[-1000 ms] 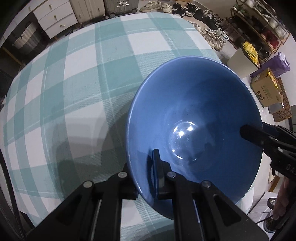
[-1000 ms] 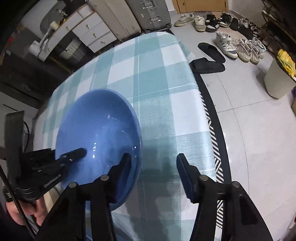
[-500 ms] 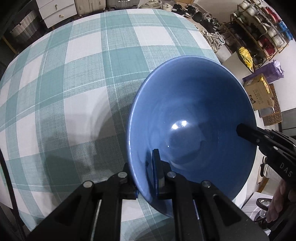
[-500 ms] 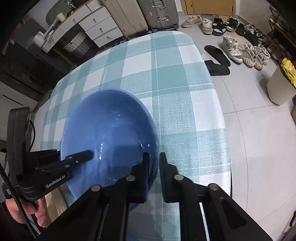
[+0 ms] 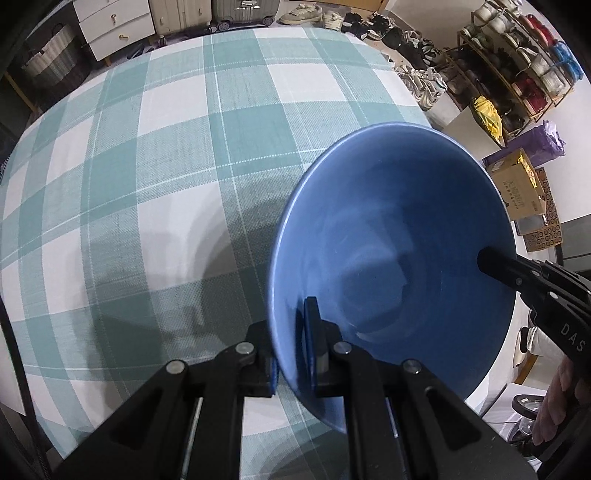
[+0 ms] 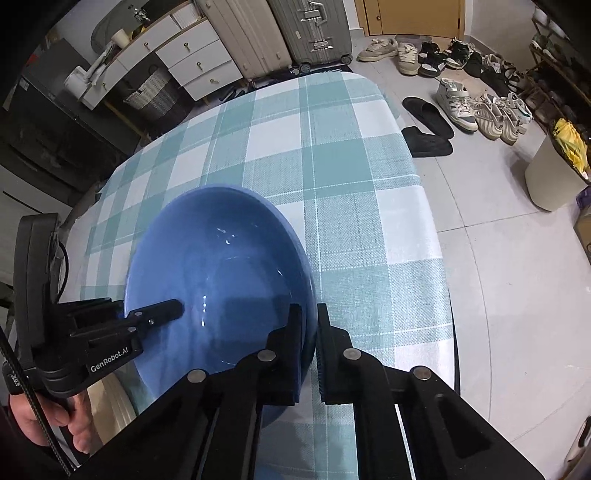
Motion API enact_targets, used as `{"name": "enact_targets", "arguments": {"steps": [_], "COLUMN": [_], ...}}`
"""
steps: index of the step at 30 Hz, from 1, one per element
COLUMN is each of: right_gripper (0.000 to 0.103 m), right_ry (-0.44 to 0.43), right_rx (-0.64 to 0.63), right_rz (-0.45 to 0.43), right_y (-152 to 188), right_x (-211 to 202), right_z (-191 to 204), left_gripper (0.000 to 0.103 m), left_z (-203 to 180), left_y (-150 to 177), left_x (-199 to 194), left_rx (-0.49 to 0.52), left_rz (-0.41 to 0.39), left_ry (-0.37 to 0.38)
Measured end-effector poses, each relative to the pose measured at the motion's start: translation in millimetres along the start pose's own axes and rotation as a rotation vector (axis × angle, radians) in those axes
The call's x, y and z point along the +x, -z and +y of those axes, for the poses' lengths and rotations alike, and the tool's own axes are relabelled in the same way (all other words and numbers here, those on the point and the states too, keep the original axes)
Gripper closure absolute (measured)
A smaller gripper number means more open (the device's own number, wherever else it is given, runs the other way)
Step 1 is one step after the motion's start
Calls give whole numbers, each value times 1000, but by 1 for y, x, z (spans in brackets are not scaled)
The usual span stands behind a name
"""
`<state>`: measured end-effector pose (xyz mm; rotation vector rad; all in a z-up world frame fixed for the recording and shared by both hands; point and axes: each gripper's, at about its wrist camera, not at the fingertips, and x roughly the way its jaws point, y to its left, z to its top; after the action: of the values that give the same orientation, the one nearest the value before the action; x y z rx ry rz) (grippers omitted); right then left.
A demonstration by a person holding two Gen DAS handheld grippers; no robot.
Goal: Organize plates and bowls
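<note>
A big blue bowl [image 5: 391,258] hangs a little above the teal-and-white checked tablecloth [image 5: 177,155], held from both sides. My left gripper [image 5: 291,325] is shut on the bowl's near rim, one finger inside and one outside. In the right wrist view the same bowl [image 6: 218,280] fills the lower left. My right gripper [image 6: 308,314] is shut on its opposite rim. Each view shows the other gripper reaching in: the right gripper's fingers [image 5: 495,266] at the right edge, the left gripper's fingers [image 6: 162,312] at the left.
The tablecloth [image 6: 332,166] ends at the table's right edge, with tiled floor [image 6: 517,295] beyond. Shoes [image 6: 458,107], slippers, a suitcase [image 6: 310,29] and drawers [image 6: 192,62] stand past the far end. A shoe rack [image 5: 524,62] and a cardboard box [image 5: 517,188] are on the right.
My right gripper, open beside the bowl a second ago, has shut on its rim. The bowl has risen slightly and sits further right in the left wrist view.
</note>
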<state>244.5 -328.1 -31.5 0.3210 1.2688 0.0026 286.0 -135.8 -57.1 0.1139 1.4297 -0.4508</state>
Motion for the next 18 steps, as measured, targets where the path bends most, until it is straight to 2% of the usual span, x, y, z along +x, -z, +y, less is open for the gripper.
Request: {"name": "enact_targets", "arguments": {"steps": [8, 18], "right_gripper": [98, 98], "right_ry": [-31, -33], "right_rx": [36, 38], "right_rz": [-6, -68], "right_y": [-4, -4], "right_x": [-24, -91], "right_z": [-4, 5], "left_gripper": [94, 94], "left_z": [-10, -30], "left_y": [1, 10], "left_x": [-23, -79], "left_rx": [-10, 7], "left_rz": [3, -33], "left_ry": [14, 9]}}
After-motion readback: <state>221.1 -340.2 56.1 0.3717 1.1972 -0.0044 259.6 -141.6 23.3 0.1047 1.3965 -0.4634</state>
